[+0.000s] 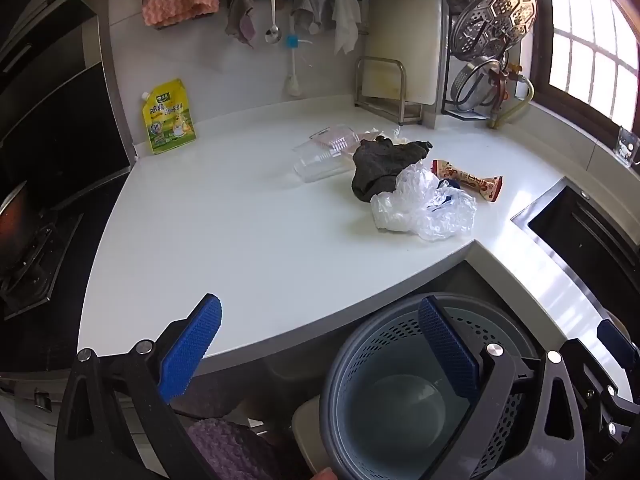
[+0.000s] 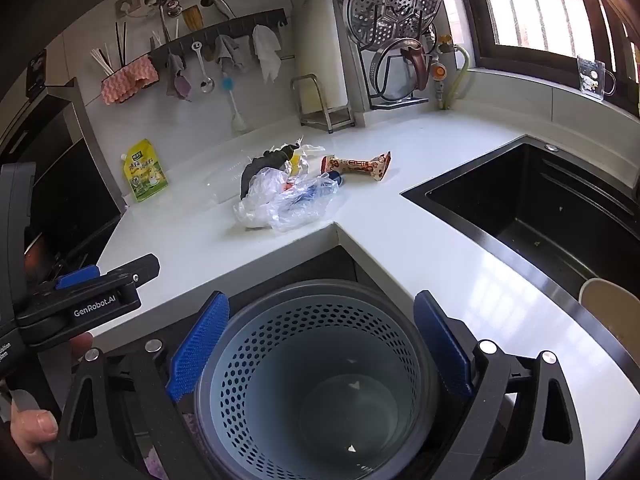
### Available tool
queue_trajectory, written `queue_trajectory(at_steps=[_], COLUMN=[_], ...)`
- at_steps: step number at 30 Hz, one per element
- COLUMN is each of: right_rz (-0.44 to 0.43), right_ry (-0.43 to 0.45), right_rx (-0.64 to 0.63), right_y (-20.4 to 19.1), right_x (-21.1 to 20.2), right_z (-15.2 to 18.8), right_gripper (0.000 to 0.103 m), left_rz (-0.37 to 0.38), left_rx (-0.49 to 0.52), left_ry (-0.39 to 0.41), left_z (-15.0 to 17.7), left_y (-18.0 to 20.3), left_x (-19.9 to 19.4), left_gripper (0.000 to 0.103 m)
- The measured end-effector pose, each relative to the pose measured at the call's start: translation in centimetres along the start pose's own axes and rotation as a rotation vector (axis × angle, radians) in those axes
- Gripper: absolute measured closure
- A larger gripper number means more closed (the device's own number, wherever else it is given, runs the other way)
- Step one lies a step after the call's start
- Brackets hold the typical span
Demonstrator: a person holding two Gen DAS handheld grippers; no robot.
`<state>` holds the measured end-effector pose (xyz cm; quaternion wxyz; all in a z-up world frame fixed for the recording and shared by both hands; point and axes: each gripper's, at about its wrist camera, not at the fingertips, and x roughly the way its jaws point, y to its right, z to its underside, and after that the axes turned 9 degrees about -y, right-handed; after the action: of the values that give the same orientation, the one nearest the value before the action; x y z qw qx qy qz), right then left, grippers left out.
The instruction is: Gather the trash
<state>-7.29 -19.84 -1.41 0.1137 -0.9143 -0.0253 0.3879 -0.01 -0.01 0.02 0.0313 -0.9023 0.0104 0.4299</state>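
A pile of trash lies on the white counter (image 1: 224, 216): a crumpled clear plastic bag (image 1: 424, 204), a dark rag-like piece (image 1: 376, 168), clear plastic cups (image 1: 320, 160) and a red-and-cream snack wrapper (image 1: 468, 180). The bag (image 2: 280, 196) and wrapper (image 2: 356, 166) also show in the right wrist view. A grey perforated bin (image 2: 316, 380) stands below the counter corner. My right gripper (image 2: 320, 352) is open, its blue pads on either side of the bin's rim. My left gripper (image 1: 320, 352) is open and empty, over the counter's front edge left of the bin (image 1: 420, 392).
A yellow refill pouch (image 1: 168, 120) leans on the back wall. A black sink (image 2: 540, 208) is at the right, a stove (image 1: 28, 248) at the left. A cutting-board rack (image 1: 388, 88) and a dish rack with steamer plates (image 1: 488, 40) stand at the back.
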Motion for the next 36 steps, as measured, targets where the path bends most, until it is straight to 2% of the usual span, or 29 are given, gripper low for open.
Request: queue_trajectory(at_steps=[3,6,10,36], right_rz=[-0.013,-0.013,-0.003,-0.005], right_ry=[0.009,0.013,0.011,0.014], right_rx=[0.006,0.0,-0.009,-0.015], right_y=[0.0,-0.1,-0.6,-0.9], right_x=[-0.2,-0.4,-0.4,-1.1], right_z=[0.0,0.1,0.3,0.0], right_gripper=[0.014,0.014,0.014,0.014], left_rz=[-0.007,0.024,0.009,0.003], left_rx=[0.004,-0.018,-0.021,-0.026], left_ry=[0.01,0.057,0.065,0.035], left_z=[-0.1,0.4,1.2,0.7], left_y=[0.1,-0.9,-0.6,-1.1], left_x=[0.1,-0.8,-0.7,-0.7], left_gripper=[0.006,0.006,0.006,0.006])
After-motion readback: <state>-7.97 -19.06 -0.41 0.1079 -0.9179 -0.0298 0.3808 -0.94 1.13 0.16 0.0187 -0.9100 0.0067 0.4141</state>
